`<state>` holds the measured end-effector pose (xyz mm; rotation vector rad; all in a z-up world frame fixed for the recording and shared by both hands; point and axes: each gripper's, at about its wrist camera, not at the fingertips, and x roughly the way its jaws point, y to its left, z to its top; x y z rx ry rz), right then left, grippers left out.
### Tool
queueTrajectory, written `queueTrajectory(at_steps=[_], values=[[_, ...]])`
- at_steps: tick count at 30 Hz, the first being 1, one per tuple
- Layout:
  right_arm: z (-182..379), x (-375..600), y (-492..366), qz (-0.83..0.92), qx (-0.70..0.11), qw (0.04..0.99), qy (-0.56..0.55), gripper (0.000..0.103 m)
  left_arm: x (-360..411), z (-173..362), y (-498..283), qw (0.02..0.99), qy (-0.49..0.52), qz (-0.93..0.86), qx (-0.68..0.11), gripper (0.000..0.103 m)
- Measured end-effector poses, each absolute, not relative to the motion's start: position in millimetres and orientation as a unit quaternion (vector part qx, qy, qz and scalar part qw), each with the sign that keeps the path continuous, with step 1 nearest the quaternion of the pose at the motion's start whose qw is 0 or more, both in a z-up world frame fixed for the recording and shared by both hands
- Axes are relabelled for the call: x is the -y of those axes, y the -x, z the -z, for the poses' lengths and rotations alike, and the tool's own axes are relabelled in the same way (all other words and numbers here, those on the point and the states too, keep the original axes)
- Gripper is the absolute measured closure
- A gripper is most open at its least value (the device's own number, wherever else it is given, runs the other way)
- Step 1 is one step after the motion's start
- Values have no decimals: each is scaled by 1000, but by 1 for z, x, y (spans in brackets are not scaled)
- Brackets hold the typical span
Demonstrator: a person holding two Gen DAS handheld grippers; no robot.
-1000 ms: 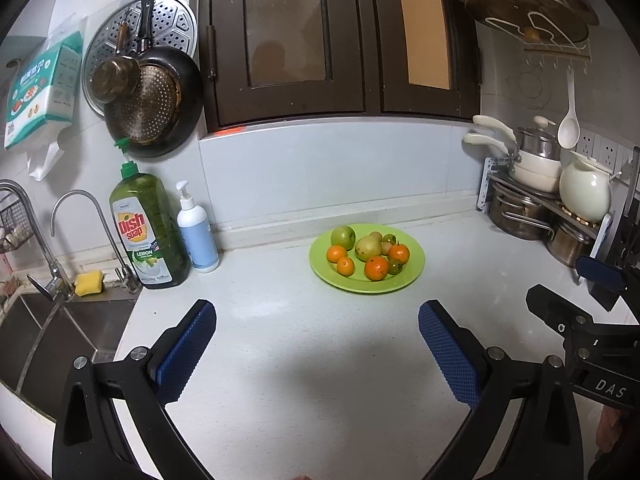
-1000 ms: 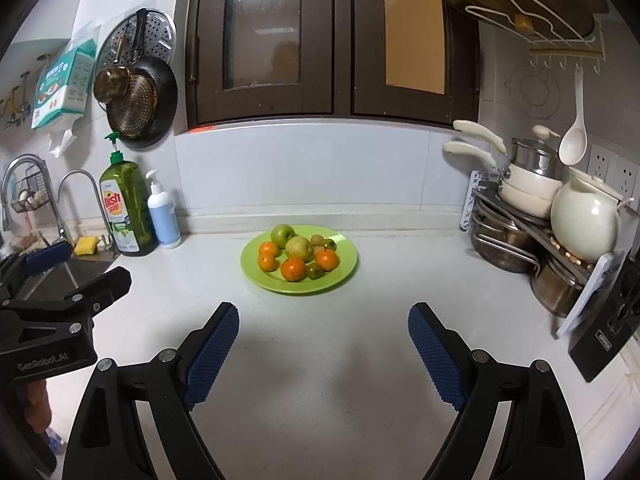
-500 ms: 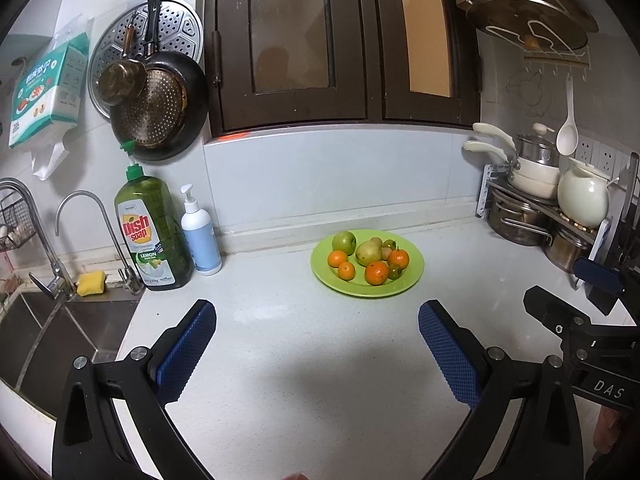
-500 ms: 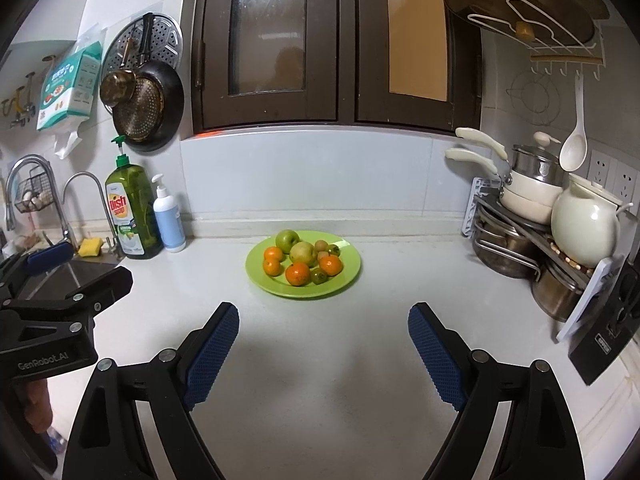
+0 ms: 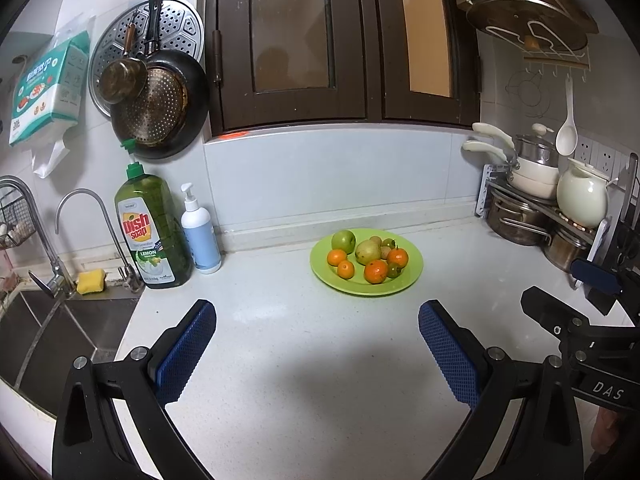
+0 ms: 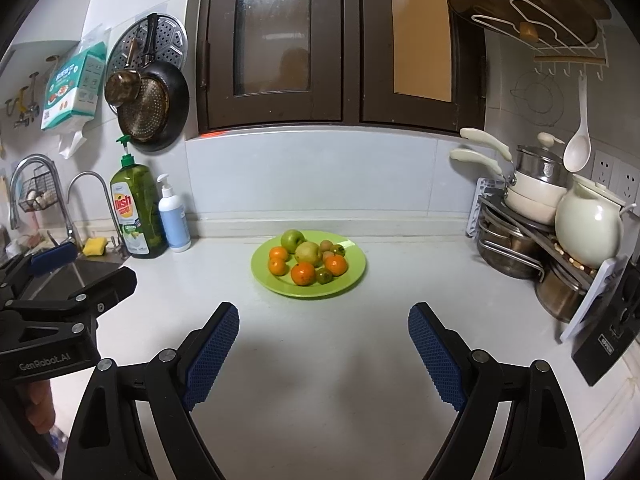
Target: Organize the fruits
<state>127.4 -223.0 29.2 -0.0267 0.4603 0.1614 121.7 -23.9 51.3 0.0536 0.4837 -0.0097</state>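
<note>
Both grippers point slightly downward over the speckled white counter point(image 6: 320, 360), well before the round green plate point(image 6: 352, 276). The left gripper point(image 5: 316, 340) and right gripper point(image 6: 323, 336) have ribbed blue pads wide apart, holding nothing. Smooth fruits point(image 6: 306, 254) lie on the plate.

- The bench point(image 6: 320, 360) is a pale, finely speckled stone-like top with a soft sheen.
- The green plate point(image 6: 352, 276) looks like smooth, glossy plastic.
- The oranges point(image 6: 303, 273) have dimpled, shiny skin; the green apple point(image 6: 292, 240) is smooth and waxy.
- Gripper pads point(image 6: 212, 354) are blue rubber with a rough waffle texture, on matt black plastic arms.
- The dish soap bottle point(image 5: 150, 232) is clear, glossy plastic.
- The pots point(image 6: 508, 248) are polished metal.
- The cabinet doors point(image 5: 296, 40) are dark varnished wood.
</note>
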Motion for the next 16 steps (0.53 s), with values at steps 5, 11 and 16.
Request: queueTrajectory(at_steps=[5,11,16], values=[[-29,223,-127,-79,-228,970,14,16,24,-51,-122,970,-27,5,-240,0],[-29,222,-126,-78,-229,970,14,16,24,-51,-124,970,-26,7,-242,0],[-28,222,-127,-78,-230,970,15,16,25,-51,-125,970,-26,8,-243,0]])
